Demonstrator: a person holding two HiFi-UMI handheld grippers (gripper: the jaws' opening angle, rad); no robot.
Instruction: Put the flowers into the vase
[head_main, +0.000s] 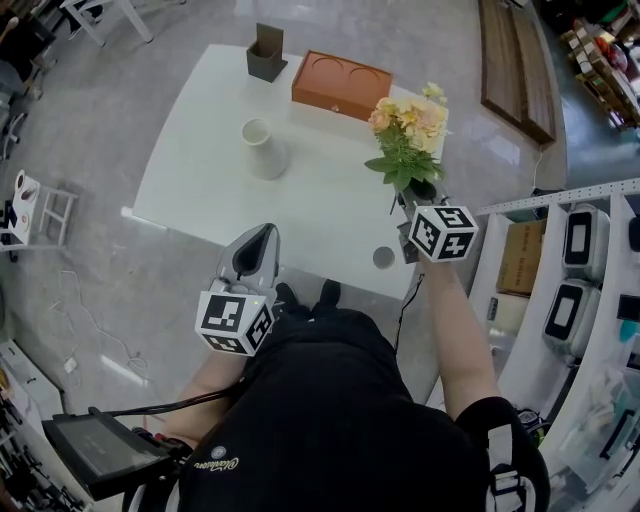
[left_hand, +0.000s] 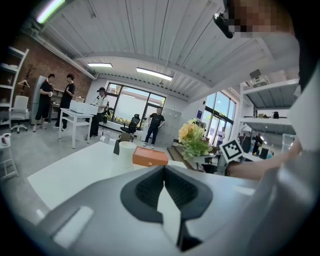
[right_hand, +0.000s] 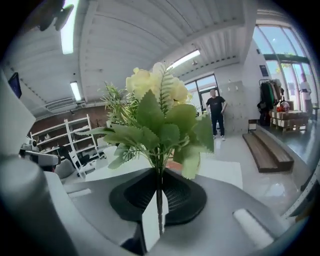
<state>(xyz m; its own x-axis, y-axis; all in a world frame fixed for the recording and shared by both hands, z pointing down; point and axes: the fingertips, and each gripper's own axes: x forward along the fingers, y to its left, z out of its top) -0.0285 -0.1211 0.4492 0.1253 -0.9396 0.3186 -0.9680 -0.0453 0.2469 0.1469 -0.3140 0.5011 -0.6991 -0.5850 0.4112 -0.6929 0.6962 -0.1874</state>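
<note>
A bunch of yellow and peach flowers with green leaves (head_main: 408, 135) is held up over the right side of the white table (head_main: 200, 190). My right gripper (head_main: 421, 200) is shut on its stems. In the right gripper view the thin stem (right_hand: 159, 197) runs straight up between the dark pads, and the leaves (right_hand: 157, 120) fill the middle. The white vase (head_main: 258, 146) stands upright and empty on the table, to the left of the flowers and well apart from them. My left gripper (head_main: 262, 234) hovers at the near table edge, its jaws together on nothing. It (left_hand: 164, 172) points toward the vase (left_hand: 126, 148).
An orange box (head_main: 341, 84) with two round recesses lies at the far edge, with a dark holder (head_main: 266, 55) to its left. A small grey disc (head_main: 384, 257) lies near the front edge. Shelving (head_main: 590, 260) stands close on the right. People stand far off (left_hand: 156, 125).
</note>
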